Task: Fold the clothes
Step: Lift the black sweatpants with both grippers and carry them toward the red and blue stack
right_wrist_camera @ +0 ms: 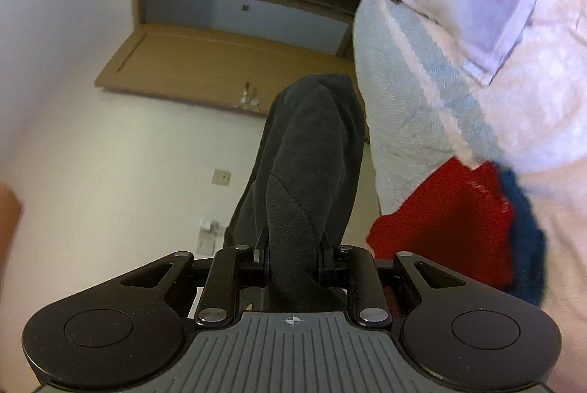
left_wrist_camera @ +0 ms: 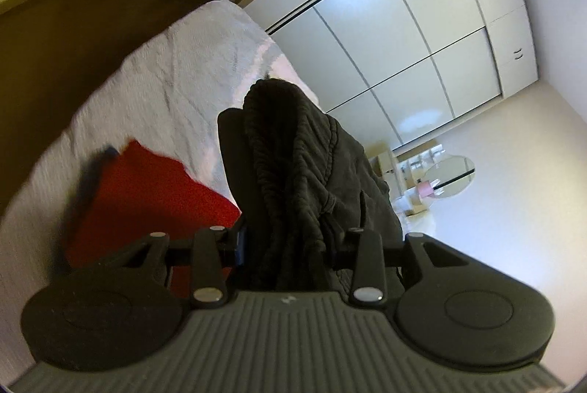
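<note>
Each black claw (left_wrist_camera: 290,242) (right_wrist_camera: 293,261) shows 2 round discs, silver rivets, a ribbed grey plate.

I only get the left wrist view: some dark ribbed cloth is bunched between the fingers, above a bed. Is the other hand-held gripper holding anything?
Observer: Yes. The right hand-held gripper is shut on the dark garment too, on a smooth stitched part.
Operator: Is there anything beside that red thing on the bed?
Observer: A blue item lies tucked against the red item.
Operator: What's behind the right side?
Observer: An open wooden door in a white wall, seen tilted.
</note>
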Motion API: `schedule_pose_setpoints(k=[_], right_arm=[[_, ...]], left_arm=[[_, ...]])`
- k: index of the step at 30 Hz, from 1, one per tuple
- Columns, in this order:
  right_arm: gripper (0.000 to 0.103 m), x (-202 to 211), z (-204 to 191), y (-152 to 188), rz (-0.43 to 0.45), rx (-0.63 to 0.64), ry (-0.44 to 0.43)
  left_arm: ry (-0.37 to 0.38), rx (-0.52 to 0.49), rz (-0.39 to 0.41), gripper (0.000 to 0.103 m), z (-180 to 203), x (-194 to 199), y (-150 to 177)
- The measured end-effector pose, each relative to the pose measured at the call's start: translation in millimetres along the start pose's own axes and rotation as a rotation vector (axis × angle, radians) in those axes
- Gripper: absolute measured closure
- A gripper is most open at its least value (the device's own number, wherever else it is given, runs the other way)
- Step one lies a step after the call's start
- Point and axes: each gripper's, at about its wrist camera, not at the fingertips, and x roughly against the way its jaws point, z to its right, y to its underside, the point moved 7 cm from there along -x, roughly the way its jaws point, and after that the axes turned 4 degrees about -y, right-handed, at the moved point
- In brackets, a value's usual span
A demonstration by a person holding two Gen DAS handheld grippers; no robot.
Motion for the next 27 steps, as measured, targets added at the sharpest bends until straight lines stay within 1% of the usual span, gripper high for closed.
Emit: schedule_pose_setpoints(k=[3,6,9,15,18,20,22,23,25,27], right_arm=[[0.082,-22.8,22.3,0.4,0.013,-0.025,0.033],[0.082,-45.6,44.6,0.8,0.025,-0.05,0.067],[0.082,-59.7,72.2,4.3,0.022,-0.077,0.104],[0.082,-67.5,113.5,13.4,0.019,-0.107,0.168],[0.081,-70.1,129.7,14.6,0.021,-0.071,0.236],[0.079,-71.8,139.9,15.4,0.021,-0.046,0.281],[0.076,-76.3,138.7,18.2,0.009,0.002,0.323],[0.075,-79.0,135.5,19.1,0.003,0.03,0.343],[0.065,-84.5,126.1,18.6,-0.015,0.088,0.395],[0.063,-88.9,111.9,18.4,-0.053,0.18,0.457]], left_arm=[[0.002,-0.001,-0.027,0.07,-29.6,-20.5,-22.6],[-0.016,0.017,-0.06,0.07,-56.7,-41.8,-30.2],[-0.034,0.041,-0.087,0.07,-85.2,-59.8,-27.4],[-0.037,0.077,-0.135,0.069,-132.5,-87.9,-10.5],[-0.039,0.073,-0.14,0.066,-152.1,-102.9,-3.4],[-0.047,0.115,-0.141,0.063,-168.7,-110.7,1.7],[-0.062,0.129,-0.135,0.062,-175.4,-110.4,3.7],[-0.071,0.127,-0.134,0.061,-174.5,-107.4,3.4],[-0.119,0.088,-0.143,0.06,-165.2,-100.2,1.3],[-0.174,0.044,-0.153,0.058,-154.9,-93.8,-0.9]])
